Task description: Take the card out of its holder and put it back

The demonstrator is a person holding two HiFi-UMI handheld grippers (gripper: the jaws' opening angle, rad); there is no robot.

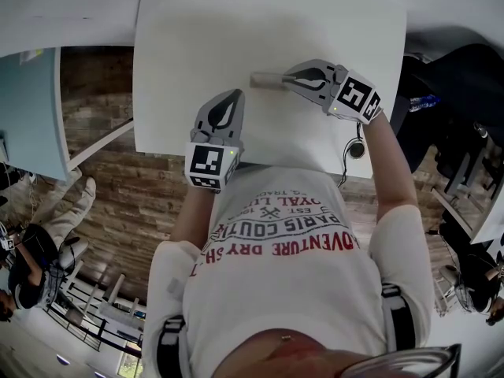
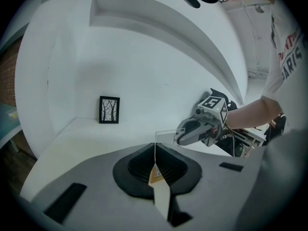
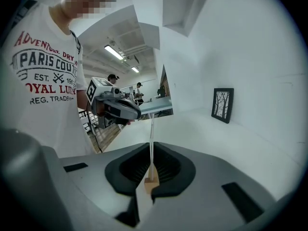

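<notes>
Clamping the right-hand end of the holder (image 1: 268, 79), the right gripper (image 1: 298, 77) has its jaws together on a small tan block (image 3: 151, 179), from which a thin clear sheet (image 2: 167, 136) runs off toward the left gripper (image 1: 231, 101); the holder sits toward the far middle of the white tabletop (image 1: 189, 38), between the two grippers, though whether it rests on the surface or hangs just above it I cannot tell; the left gripper points at the holder's other end from just beside it, jaws together with nothing between them, so far as the head view shows; the card itself I cannot pick out apart from the holder. The piece looks light, thin and stiff, and the clear part is probably smooth enough to slip and brittle enough to crack or scuff under a hard squeeze; the tan block seems the safest place to pin it, being thicker and less slick; the card would best be taken by a free edge or corner that stands proud of the holder, with gentle pressure flat on its faces, and drawn straight along the slot rather than twisted.
</notes>
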